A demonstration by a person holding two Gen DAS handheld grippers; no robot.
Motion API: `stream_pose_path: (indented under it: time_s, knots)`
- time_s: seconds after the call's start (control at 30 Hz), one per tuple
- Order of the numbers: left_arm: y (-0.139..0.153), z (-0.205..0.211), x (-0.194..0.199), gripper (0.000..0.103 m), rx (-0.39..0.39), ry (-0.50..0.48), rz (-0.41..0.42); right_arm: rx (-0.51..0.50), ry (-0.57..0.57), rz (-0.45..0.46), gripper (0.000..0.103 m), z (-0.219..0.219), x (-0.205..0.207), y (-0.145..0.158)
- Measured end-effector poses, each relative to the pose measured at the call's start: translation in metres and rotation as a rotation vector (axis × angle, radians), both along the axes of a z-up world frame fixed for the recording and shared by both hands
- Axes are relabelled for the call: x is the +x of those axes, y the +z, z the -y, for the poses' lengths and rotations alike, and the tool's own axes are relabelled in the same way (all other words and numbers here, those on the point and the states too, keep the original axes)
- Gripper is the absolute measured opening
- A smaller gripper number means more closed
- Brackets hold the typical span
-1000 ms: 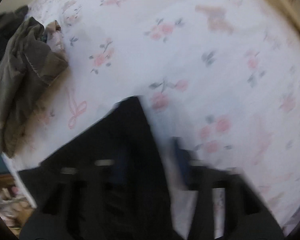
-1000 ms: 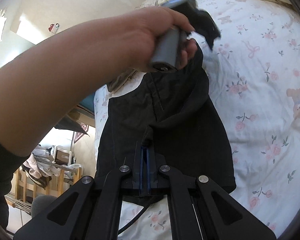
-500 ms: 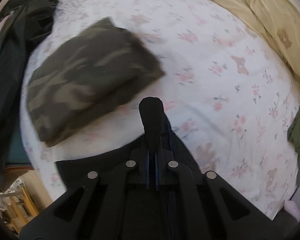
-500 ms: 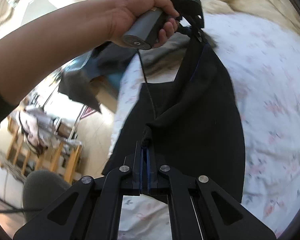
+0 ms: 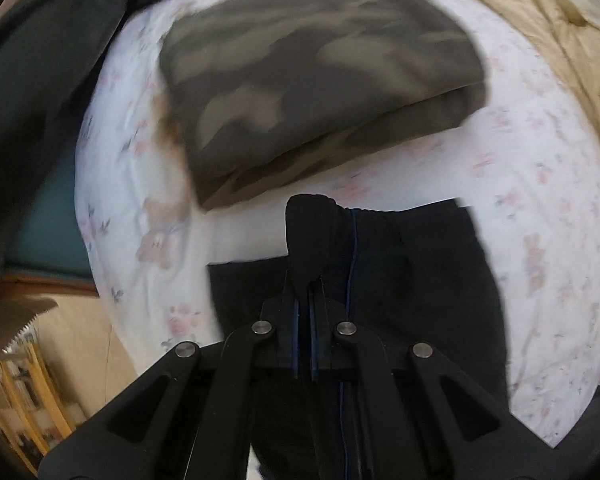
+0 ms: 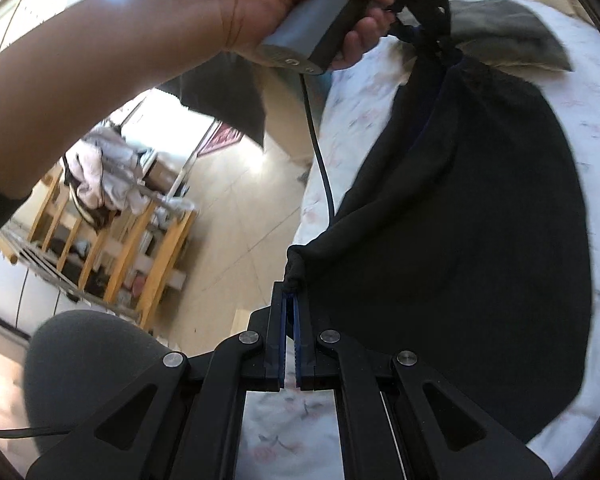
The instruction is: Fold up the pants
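Observation:
The black pants hang between both grippers above the floral bed sheet. My left gripper is shut on a bunched corner of the black pants; in the right wrist view the left gripper is held by a hand at the top, pinching the pants' far corner. My right gripper is shut on the near corner of the pants, at the bed's left edge.
A folded camouflage garment lies on the sheet just beyond the pants, also in the right wrist view. A yellow quilt lies at the right. Dark clothes hang at the left. A wooden rack stands on the floor.
Both grippers have carried the pants toward the bed's left side. The camouflage garment now looms closer in the left view. The right view has swung toward the floor and rack.

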State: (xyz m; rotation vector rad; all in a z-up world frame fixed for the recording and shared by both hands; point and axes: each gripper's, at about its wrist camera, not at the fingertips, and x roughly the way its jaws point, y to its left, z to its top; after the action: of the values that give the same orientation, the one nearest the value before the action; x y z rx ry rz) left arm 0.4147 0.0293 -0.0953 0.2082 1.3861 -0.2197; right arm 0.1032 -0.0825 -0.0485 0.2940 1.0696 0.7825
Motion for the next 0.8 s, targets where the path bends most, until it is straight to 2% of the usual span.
stream_pose_path:
  time_s: [0.2, 0.33, 0.43, 0.5, 0.63, 0.7, 0.73, 0.77, 0.8]
  knots:
    - [-0.028, -0.027, 0.002, 0.002, -0.02, 0.042, -0.037, -0.031, 0.059, -0.063, 0.002, -0.022, 0.008, -0.029]
    - [-0.026, -0.042, 0.0, 0.002, -0.053, 0.081, -0.023, -0.032, 0.068, -0.063, 0.002, -0.021, 0.008, -0.033]
    - [-0.043, -0.055, 0.001, 0.005, -0.033, 0.1, -0.027, -0.04, 0.071, -0.07, 0.002, -0.022, 0.01, -0.035]
    - [-0.057, -0.062, 0.004, 0.006, -0.065, 0.143, -0.04, -0.055, 0.072, -0.093, 0.002, -0.026, 0.013, -0.043]
    - [-0.061, -0.064, -0.001, 0.009, -0.081, 0.139, -0.019, -0.07, 0.068, -0.11, 0.002, -0.03, 0.015, -0.051]
    - [-0.056, -0.066, -0.006, 0.024, -0.103, 0.132, -0.025, -0.057, 0.058, -0.118, 0.002, -0.028, 0.015, -0.051]
    - [-0.052, -0.07, -0.01, 0.051, -0.109, 0.138, -0.028, -0.053, 0.052, -0.117, 0.002, -0.028, 0.016, -0.05]
    - [-0.043, -0.077, -0.014, 0.07, -0.108, 0.145, -0.017, -0.049, 0.049, -0.117, 0.002, -0.028, 0.016, -0.049]
    - [-0.03, -0.083, -0.022, 0.073, -0.121, 0.149, 0.01, -0.046, 0.048, -0.116, 0.002, -0.026, 0.016, -0.05]
